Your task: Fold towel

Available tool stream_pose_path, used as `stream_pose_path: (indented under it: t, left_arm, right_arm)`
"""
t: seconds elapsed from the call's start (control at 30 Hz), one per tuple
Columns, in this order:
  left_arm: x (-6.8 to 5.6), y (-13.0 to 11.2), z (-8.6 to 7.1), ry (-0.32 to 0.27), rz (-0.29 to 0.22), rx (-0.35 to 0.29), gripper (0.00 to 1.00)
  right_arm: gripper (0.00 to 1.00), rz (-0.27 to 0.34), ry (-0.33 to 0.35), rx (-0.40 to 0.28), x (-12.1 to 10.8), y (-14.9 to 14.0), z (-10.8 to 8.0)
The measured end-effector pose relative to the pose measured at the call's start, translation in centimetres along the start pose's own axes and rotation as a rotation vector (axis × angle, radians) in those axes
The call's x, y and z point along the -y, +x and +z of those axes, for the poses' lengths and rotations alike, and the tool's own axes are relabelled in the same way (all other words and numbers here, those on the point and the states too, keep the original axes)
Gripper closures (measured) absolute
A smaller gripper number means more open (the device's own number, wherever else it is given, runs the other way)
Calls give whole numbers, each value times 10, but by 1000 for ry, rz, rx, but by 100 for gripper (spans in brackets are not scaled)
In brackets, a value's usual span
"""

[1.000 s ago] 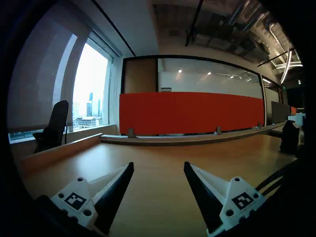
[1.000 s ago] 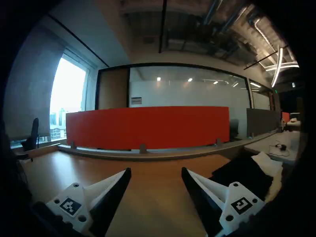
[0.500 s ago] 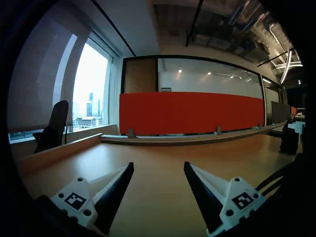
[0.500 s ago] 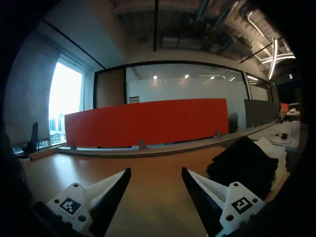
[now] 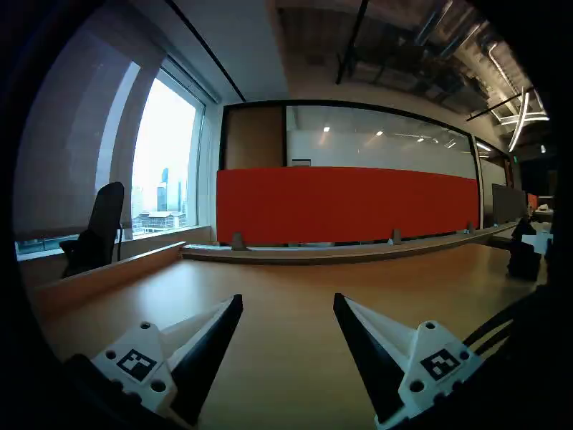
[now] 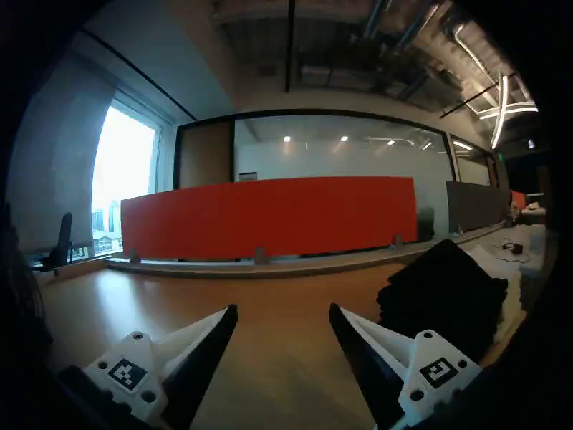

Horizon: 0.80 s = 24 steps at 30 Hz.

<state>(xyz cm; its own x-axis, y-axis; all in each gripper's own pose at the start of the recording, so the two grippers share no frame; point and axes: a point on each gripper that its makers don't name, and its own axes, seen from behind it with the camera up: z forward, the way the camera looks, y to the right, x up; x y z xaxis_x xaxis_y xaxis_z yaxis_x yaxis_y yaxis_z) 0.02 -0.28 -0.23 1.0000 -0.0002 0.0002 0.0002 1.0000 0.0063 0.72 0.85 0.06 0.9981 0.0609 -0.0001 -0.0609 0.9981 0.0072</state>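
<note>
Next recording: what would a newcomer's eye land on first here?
The bright red divider spanning the far edge of the wooden desk dominates both views. In the right gripper view, a dark stack of folded cloth sits right of the open right tongs.

This is an open-plan office. A long wooden desk (image 5: 301,287) runs up to a red divider (image 5: 344,204) set on brackets along its far edge, the kind that splits facing workstations. A black office chair (image 5: 97,229) stands by a tall window (image 5: 161,168) with high-rise towers outside. Behind the divider, a glass wall (image 5: 379,136) closes off another room. The ceiling (image 5: 401,43) is bare, with exposed ducts and pipes, and strip lights (image 5: 523,115) glow beneath it. In the right gripper view a second, pale desk (image 6: 526,236) carries cables.
</note>
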Motion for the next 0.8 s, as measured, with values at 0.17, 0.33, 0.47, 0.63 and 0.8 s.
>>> stream_pose_path:
  t: [0.17, 0.33, 0.47, 0.63, 0.8]
  left_arm:
    - [0, 0, 0, 0, 0, 0, 6]
    - [0, 0, 0, 0, 0, 0, 6]
    - [-1, 0, 0, 0, 0, 0, 6]
    - [0, 0, 0, 0, 0, 0, 6]
    - [-1, 0, 0, 0, 0, 0, 6]
  right_arm:
    - [1, 2, 0, -3, 2, -2, -1]
    - [1, -9, 4, -2, 4, -6, -1]
    - [1, -21, 7, -2, 7, -6, 0]
    - [1, -34, 7, -3, 8, -7, -1]
    - [1, -46, 7, -2, 9, -7, -1]
